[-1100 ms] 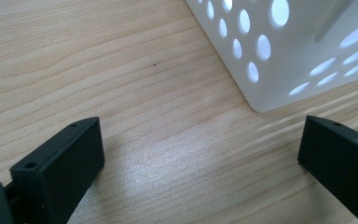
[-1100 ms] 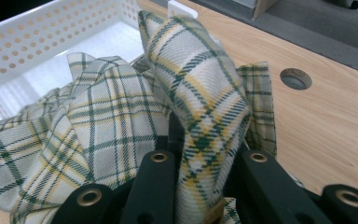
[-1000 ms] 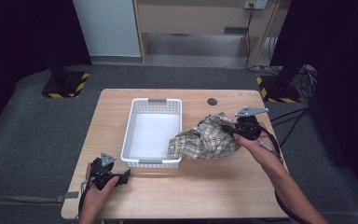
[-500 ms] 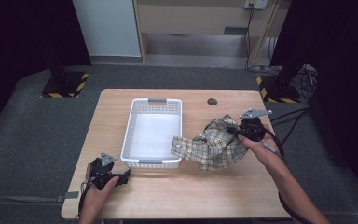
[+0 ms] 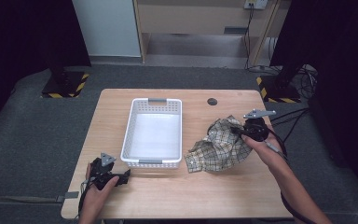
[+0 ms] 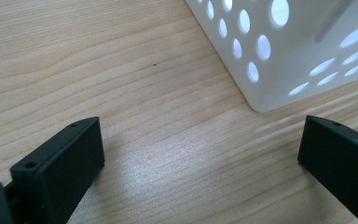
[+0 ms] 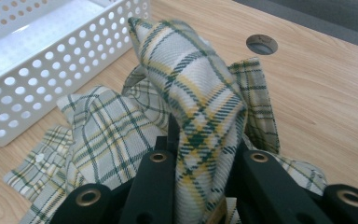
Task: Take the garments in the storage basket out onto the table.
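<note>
**Plaid cloth held beside the basket**

We see the white basket (image 5: 153,133) mid-table. Just right of it the plaid cloth (image 5: 220,145) lies bunched, a fold clamped in our right gripper (image 5: 242,131). At the basket's near left corner, our left gripper (image 5: 123,176) rests, jaws wide.

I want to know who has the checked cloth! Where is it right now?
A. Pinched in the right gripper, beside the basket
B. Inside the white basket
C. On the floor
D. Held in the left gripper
A: the right gripper is shut on the checked cloth, which lies on the table beside the white basket.
</note>
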